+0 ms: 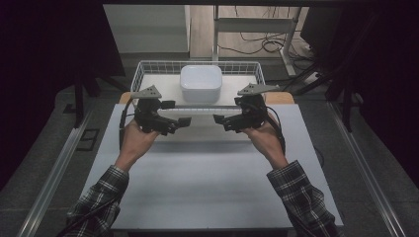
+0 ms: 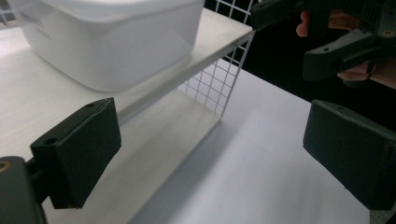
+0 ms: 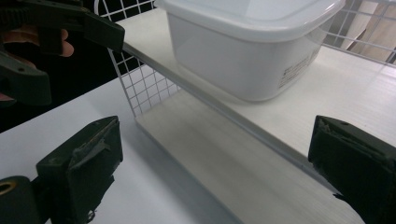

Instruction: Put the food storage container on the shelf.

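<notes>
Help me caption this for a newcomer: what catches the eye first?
A white lidded container sits on the upper shelf of a white wire rack at the table's far edge. In front of it, the left gripper and right gripper hang above the table, jaws open and pointing toward each other.

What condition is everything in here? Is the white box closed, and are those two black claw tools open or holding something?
White container: lid on, upright on the upper shelf.
Wire basket rack: upright on the table, holding the container.
Left gripper: open, empty, in front of the rack.
Right gripper: open, empty, in front of the rack.
</notes>
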A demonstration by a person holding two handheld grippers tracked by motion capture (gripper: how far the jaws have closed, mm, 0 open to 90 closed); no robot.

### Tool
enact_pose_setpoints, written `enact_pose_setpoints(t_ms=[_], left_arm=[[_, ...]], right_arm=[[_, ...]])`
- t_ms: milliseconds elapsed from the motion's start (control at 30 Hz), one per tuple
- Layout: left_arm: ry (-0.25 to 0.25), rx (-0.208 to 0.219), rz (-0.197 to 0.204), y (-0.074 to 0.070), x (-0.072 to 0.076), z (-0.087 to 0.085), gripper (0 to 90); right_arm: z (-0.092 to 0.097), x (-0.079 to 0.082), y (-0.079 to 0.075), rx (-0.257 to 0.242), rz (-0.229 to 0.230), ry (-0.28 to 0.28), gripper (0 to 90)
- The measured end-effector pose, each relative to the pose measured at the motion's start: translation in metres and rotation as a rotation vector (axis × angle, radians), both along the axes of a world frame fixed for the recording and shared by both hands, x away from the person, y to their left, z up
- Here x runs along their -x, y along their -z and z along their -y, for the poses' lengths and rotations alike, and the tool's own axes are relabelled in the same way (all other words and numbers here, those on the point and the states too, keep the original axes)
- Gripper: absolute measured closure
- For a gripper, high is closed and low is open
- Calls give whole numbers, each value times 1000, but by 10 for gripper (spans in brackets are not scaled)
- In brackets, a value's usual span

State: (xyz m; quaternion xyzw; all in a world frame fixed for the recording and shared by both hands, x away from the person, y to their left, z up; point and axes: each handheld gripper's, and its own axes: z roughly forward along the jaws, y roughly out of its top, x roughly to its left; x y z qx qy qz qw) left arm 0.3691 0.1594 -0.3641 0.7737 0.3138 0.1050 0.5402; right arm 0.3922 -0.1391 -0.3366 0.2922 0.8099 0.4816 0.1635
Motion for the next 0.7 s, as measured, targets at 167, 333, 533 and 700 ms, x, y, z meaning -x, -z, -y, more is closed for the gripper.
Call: enact_pose_setpoints(t_ms=[167, 333, 533, 700], left_arm=[[17, -4, 1, 6, 6, 4, 32], [25, 1, 0, 10, 10, 6, 32], [34, -7, -14, 22, 16, 10, 33], [38, -11, -19, 31, 21, 12, 33]], right_arm=[[2, 5, 4, 1, 7, -11, 23], [2, 11, 9, 4, 8, -19, 22], [2, 18, 19, -1, -1, -30, 21], [5, 24, 27, -2, -4, -33, 21]])
